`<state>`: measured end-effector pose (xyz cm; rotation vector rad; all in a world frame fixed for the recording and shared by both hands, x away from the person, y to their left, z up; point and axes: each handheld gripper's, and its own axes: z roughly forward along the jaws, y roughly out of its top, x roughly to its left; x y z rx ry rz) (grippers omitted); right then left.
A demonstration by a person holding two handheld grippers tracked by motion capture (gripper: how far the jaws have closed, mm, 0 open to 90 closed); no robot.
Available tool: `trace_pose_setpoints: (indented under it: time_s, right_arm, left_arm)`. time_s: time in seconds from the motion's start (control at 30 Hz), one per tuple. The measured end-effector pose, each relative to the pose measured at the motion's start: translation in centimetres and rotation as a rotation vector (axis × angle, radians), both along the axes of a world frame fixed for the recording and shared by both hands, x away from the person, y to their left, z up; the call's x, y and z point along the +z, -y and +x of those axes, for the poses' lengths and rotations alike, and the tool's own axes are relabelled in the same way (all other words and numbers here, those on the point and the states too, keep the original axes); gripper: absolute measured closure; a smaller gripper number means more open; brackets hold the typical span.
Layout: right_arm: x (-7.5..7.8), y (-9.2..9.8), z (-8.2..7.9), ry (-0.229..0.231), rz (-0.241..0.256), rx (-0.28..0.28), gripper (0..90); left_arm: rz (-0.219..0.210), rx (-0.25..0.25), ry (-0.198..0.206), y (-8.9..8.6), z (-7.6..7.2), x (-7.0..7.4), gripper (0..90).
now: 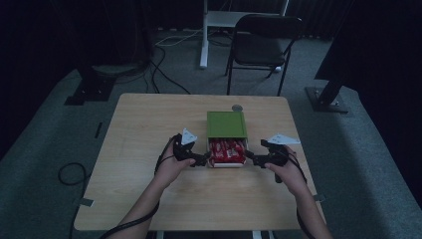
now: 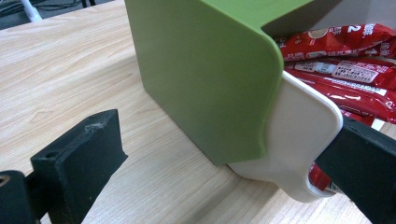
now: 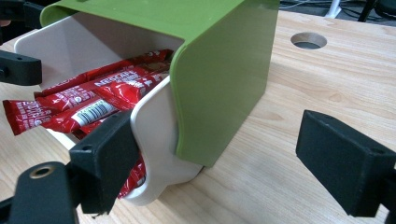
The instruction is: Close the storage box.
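Both grippers, left [image 1: 205, 160] and right [image 1: 250, 158], stand spread wide and grasp nothing, each with one jaw inside the white drawer [image 1: 227, 165] of red sachets [image 1: 227, 151], which juts toward the person from its green sleeve [image 1: 227, 124], long axis running straight away.

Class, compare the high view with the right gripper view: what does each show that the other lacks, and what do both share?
High view alone: the folding chair, the person's forearms, the whole table and floor cables. Right gripper view alone: printed labels on the red packets and the curved edge of the white drawer, with one jaw of the right gripper on each side of its wall. Both: the green sleeve, the packets, and the round table hole.
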<state>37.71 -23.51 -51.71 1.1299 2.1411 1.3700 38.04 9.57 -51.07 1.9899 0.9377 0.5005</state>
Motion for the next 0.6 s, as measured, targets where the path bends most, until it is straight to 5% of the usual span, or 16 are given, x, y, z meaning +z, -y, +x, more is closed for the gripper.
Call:
trace_pose_setpoints:
  time_s: [0.6]
  right_arm:
    - [0.1,-0.2,1.2,0.001,-0.003,-0.02,12.8]
  left_arm:
    - [0.007,0.01,-0.002,0.1,1.2,0.1,3.0]
